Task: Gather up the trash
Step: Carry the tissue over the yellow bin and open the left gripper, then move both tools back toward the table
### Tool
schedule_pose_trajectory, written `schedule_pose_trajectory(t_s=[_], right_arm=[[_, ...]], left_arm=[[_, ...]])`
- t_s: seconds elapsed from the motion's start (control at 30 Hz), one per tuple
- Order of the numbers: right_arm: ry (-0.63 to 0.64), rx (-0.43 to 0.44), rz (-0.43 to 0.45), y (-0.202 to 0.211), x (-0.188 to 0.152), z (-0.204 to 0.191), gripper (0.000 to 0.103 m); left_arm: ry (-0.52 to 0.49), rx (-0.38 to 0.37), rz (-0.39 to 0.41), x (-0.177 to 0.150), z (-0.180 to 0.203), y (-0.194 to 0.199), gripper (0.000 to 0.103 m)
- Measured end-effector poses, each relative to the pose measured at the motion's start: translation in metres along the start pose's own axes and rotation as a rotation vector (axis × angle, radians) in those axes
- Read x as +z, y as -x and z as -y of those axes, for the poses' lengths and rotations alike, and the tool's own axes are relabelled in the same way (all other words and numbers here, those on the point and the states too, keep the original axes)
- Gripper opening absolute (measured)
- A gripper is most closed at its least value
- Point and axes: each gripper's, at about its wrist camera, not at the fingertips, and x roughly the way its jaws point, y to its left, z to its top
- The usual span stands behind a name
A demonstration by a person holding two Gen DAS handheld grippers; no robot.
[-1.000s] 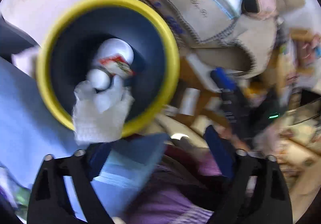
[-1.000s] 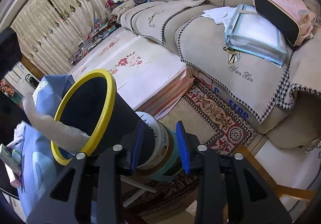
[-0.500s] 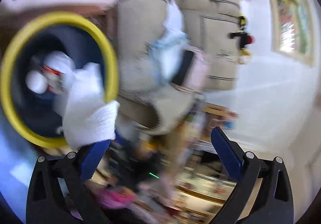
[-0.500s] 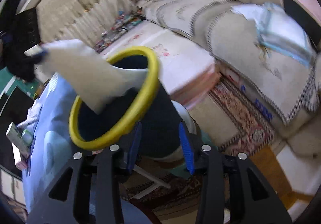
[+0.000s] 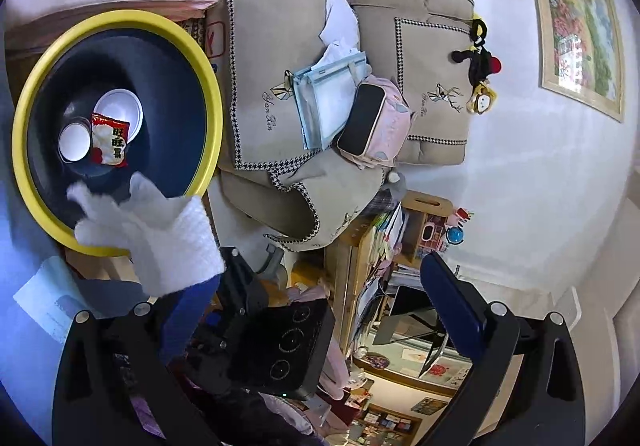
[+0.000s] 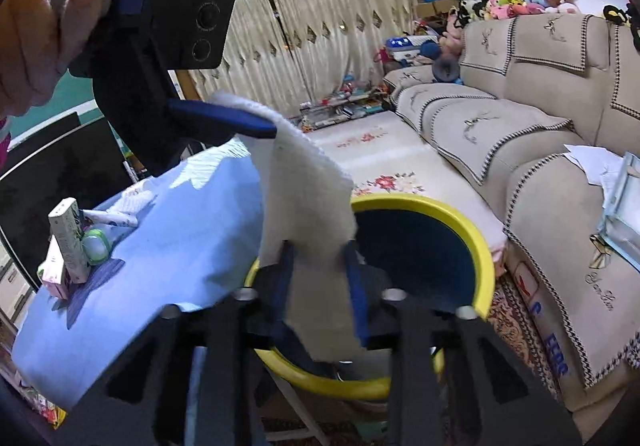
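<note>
one white tissue [image 6: 304, 198], lower end hidden, clamped in just-closing right gripper [image 6: 320, 258]; left gripper [image 5: 316, 274] wide apart

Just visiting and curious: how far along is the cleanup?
Done: cups and a red snack wrapper lie in the yellow-rimmed bin. In hand: a white tissue hangs from the open left gripper; the right gripper has just been closing on it. Left: dropping it in.

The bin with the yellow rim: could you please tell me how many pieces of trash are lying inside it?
3: a large white lid, a smaller white cup and a red snack packet overlapping both. More may be hidden beneath.
</note>
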Motion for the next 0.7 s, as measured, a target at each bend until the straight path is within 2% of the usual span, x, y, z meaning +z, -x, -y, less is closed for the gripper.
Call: schedule_pose_trajectory(t_s=[0.03,0.1,0.27,0.4,0.47,0.57,0.63,0.7], right_arm=[[-0.002,0.009,0.007,0.002,0.000,0.001,0.003],[-0.006,0.016,0.020,0.003,0.002,0.001,0.002],[-0.082,-0.082,-0.053,-0.013,0.003,0.027,0.002],[-0.128,-0.105,-0.096,-0.024,0.003,0.044,0.002],[-0.134,-0.103,-0.102,-0.028,0.007,0.045,0.003],[-0.118,-0.110,-0.164,-0.041,0.012,0.044,0.015],[-0.114,-0.147,-0.213,-0.050,0.013,0.044,0.050],[-0.097,-0.181,-0.273,-0.058,0.014,0.041,0.052]], left_arm=[[-0.001,-0.002,-0.007,-0.001,0.001,0.000,0.098],[-0.006,-0.003,-0.011,0.001,-0.001,-0.005,0.098],[-0.053,-0.012,-0.013,-0.008,0.005,0.006,0.098],[-0.113,-0.003,0.020,-0.023,0.018,0.028,0.098],[-0.151,0.010,0.062,-0.034,0.027,0.044,0.098],[-0.250,0.060,0.141,-0.052,0.039,0.069,0.098],[-0.301,0.091,0.197,-0.065,0.044,0.085,0.098],[-0.356,0.117,0.267,-0.082,0.047,0.104,0.098]])
